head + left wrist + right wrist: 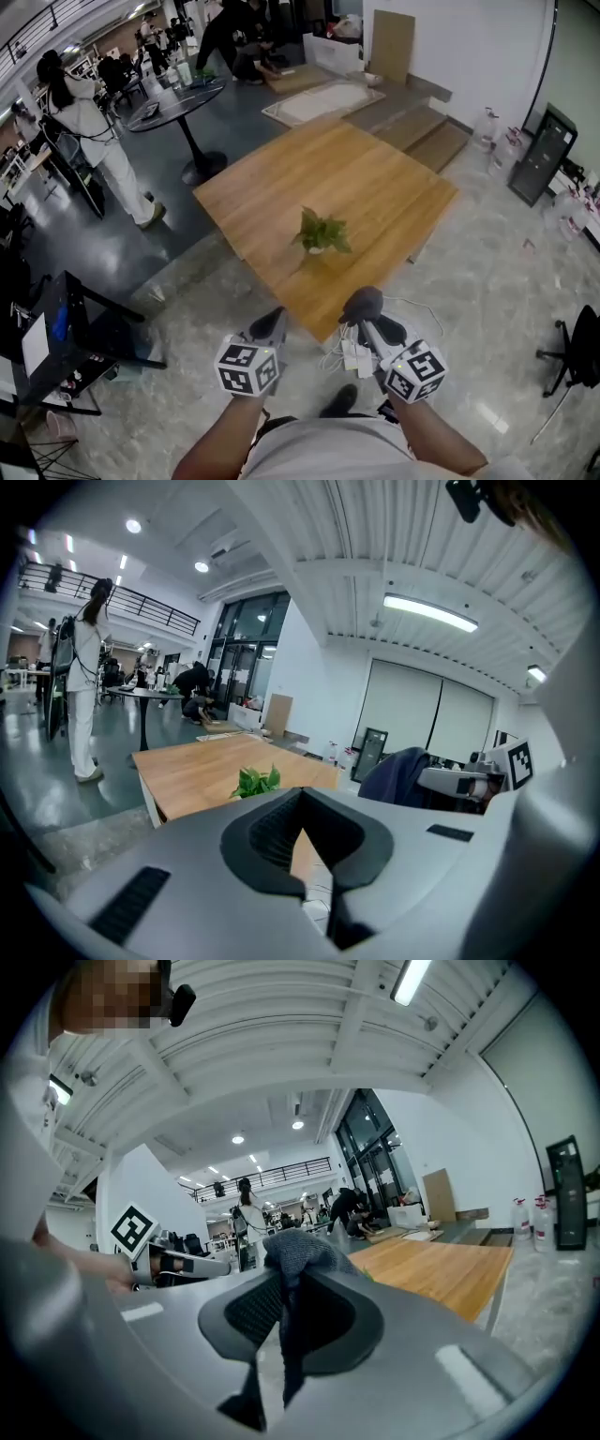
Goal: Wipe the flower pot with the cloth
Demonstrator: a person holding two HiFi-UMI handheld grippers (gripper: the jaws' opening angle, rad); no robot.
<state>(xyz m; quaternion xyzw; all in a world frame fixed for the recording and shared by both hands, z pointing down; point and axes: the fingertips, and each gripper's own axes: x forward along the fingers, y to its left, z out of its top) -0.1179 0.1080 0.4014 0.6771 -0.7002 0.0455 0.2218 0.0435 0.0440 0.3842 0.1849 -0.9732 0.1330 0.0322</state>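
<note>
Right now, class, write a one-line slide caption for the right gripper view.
The right tool is shut on a grey cloth, with the wooden table ahead.

The flower pot [317, 249] looks whitish beneath bright green leaves [322, 230]. The cloth [363, 302] is dark grey with a fine knitted weave. The table [394, 178] is warm light-brown wood with a faint straight grain. The left gripper [275, 322] and right gripper [368, 325] are grey with black ribbed pads, and their cubes carry black-and-white square markers. The floor [487, 309] is pale grey and marbled.
</note>
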